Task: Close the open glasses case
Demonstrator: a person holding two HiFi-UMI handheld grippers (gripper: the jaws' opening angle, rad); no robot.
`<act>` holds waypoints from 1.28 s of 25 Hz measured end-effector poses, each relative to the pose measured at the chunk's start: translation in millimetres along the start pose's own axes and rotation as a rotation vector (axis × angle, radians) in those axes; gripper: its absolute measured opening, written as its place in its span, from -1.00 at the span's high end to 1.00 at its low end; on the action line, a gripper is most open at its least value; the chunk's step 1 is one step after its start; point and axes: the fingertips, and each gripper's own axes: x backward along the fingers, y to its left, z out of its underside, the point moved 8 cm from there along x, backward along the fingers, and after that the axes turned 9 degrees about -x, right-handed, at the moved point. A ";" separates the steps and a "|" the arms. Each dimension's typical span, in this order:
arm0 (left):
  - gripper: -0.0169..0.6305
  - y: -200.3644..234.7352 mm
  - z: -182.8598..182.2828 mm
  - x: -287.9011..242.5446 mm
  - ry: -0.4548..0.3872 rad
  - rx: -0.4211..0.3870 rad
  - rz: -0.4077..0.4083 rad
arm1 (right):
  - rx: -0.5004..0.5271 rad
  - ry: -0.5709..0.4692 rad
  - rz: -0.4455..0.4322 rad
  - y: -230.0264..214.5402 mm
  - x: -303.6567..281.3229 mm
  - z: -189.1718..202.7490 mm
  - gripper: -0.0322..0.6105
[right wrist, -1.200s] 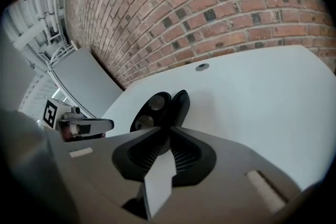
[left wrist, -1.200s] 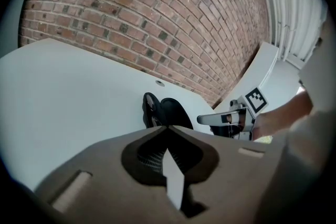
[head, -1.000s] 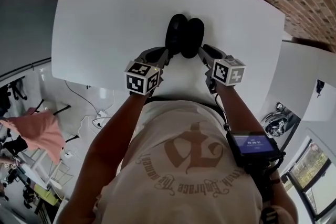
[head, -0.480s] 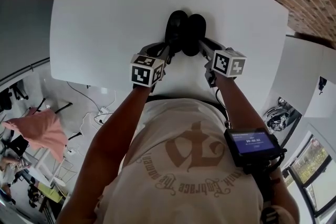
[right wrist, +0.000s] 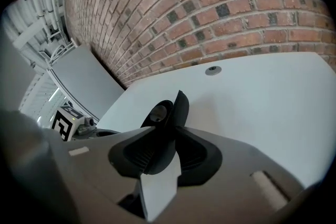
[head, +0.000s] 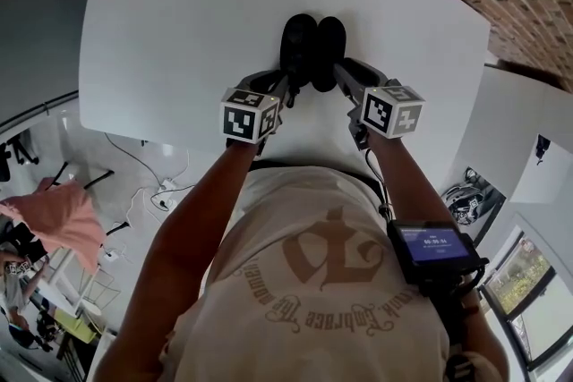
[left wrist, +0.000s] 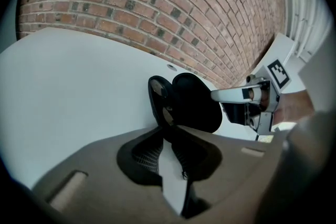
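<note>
Glasses case [head: 313, 54] on the white counter [head: 179, 31], about midway between the left and right edges and nearer the near edge than the far one, standing on its hinge with both halves raised. Not yet shut: left shell [left wrist: 157, 94] and right shell [left wrist: 195, 103] still splayed in a narrow V, glasses [right wrist: 159, 112] visible inside. Against a second ago, right shell narrower from above, so apparently swung further upright toward its partner. Gap between the halves smaller, though only by a little. Left tongs [head: 285, 90] clenched on the near rim of the left shell, steadying it. Right tongs [head: 344, 72] set wide yet grasping the near rim of the right shell, pads against it on both sides so far as visible, and carried slightly inward toward the case's middle over the last half second. Meaning for the task: closing under way, probably past halfway, with only the last squeeze left. Needs the right shell brought flat against the left, rim to rim all round. Worth watching for glasses caught in the seam and for a skid toward the far edge under the push.
</note>
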 end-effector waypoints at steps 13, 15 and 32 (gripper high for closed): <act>0.79 -0.2 2.8 -0.8 -0.019 0.039 0.026 | 0.224 0.011 -0.055 37.7 -5.4 -15.3 0.51; 0.79 -0.5 2.8 0.1 -0.030 0.044 0.034 | 0.257 0.015 -0.073 43.7 -7.4 -15.3 0.51; 0.82 11.5 11.3 16.6 -0.119 0.111 0.062 | 0.387 0.104 -0.163 72.2 -52.4 -13.3 0.86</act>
